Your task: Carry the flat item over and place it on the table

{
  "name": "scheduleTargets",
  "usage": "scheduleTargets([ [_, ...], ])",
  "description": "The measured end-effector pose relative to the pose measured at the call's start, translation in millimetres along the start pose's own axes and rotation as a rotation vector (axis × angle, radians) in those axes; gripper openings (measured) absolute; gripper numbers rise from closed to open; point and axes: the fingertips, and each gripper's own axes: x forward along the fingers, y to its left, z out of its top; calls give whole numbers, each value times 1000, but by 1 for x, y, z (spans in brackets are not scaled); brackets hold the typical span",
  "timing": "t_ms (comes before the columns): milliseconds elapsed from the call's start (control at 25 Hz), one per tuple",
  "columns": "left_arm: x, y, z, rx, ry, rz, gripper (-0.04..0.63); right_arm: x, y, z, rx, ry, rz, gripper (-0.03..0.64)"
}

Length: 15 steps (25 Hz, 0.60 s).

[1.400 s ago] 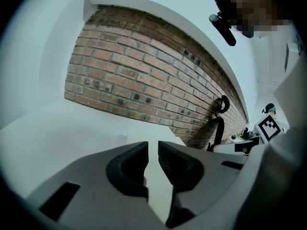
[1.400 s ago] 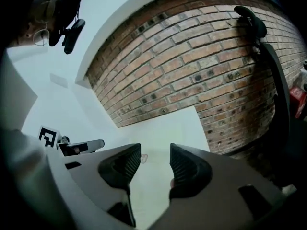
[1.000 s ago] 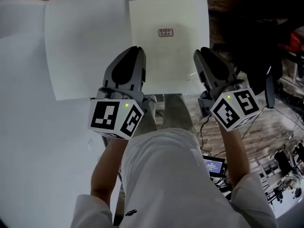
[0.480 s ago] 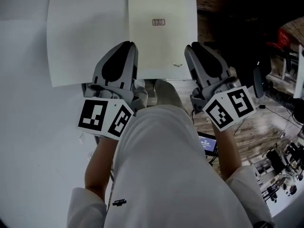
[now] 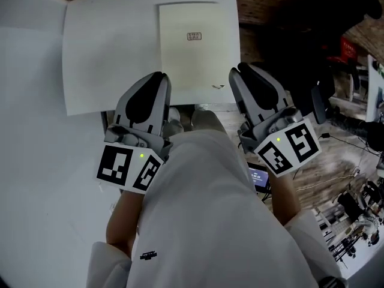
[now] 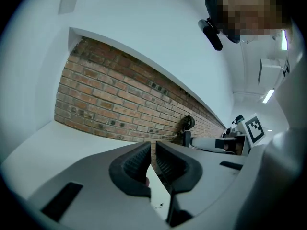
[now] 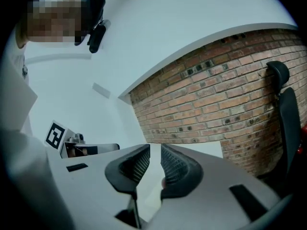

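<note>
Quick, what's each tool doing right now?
Left tool: closed, gripping the near edge of the sheet.
Right tool: closed, gripping the same edge of the sheet.

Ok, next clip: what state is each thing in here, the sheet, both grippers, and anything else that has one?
flat sheet: lying level over the white table, label side up, near corners pinched; resting or just lifted, cannot tell.
left gripper: shut on the sheet's near left corner.
right gripper: shut on the sheet's near right corner.
small screen: lit.
office chair: upright.
</note>
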Motion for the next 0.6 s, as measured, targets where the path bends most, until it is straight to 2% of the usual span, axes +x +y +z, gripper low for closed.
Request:
scheduleTargets([
  [320,-16,-13,13,30,-31,-16,43,-7,18,5,-25,5,35,91],
  [600,-22,-17,7,2,-28,-12,43,-9,27,7,-43,0,58,89],
])
